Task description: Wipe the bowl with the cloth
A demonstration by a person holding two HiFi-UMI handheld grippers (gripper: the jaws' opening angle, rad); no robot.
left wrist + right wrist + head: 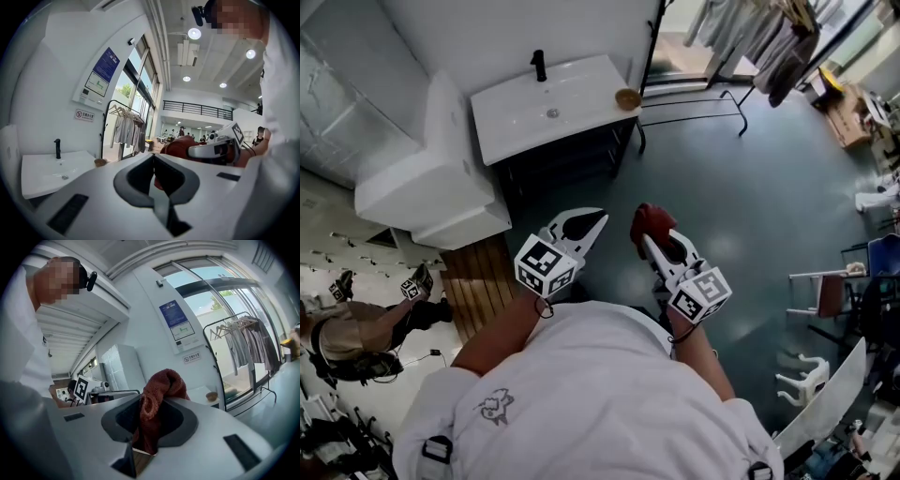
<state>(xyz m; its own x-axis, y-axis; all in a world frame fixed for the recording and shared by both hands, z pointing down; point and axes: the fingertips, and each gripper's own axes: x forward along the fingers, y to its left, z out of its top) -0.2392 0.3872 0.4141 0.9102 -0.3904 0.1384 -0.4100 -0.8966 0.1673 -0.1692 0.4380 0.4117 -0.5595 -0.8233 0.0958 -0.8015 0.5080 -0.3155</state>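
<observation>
The person is standing back from a white basin (525,112) with a black tap (539,66), holding both grippers out level towards it.

The left gripper (598,218) is carrying nothing, its jaws pressed fully together. Beyond it, well apart from both grippers, the small brown bowl (627,98) is sitting on the basin's right corner, close to the edge. The right gripper (649,239) is clamping a rust-red cloth (653,218), with a bunched fold standing up past the jaw tips.

To my eye the step is bringing the cloth to the bowl; no wiping is happening yet. To do it well, the left gripper probably needs to open and steady the bowl by its rim, since a light bowl that near the edge could be pushed off. The bunched fold should be meeting the bowl first, not the hard jaw tips.

As for writing, the left gripper view is showing a blue poster (104,70) and, below it, a small sign (85,115) with a red prohibition circle and a line of characters. Both are too small to read. The grippers' cubes are showing only black-and-white square markers. The person's white shirt is bearing a small grey emblem (492,405), and I see no brand anywhere.
</observation>
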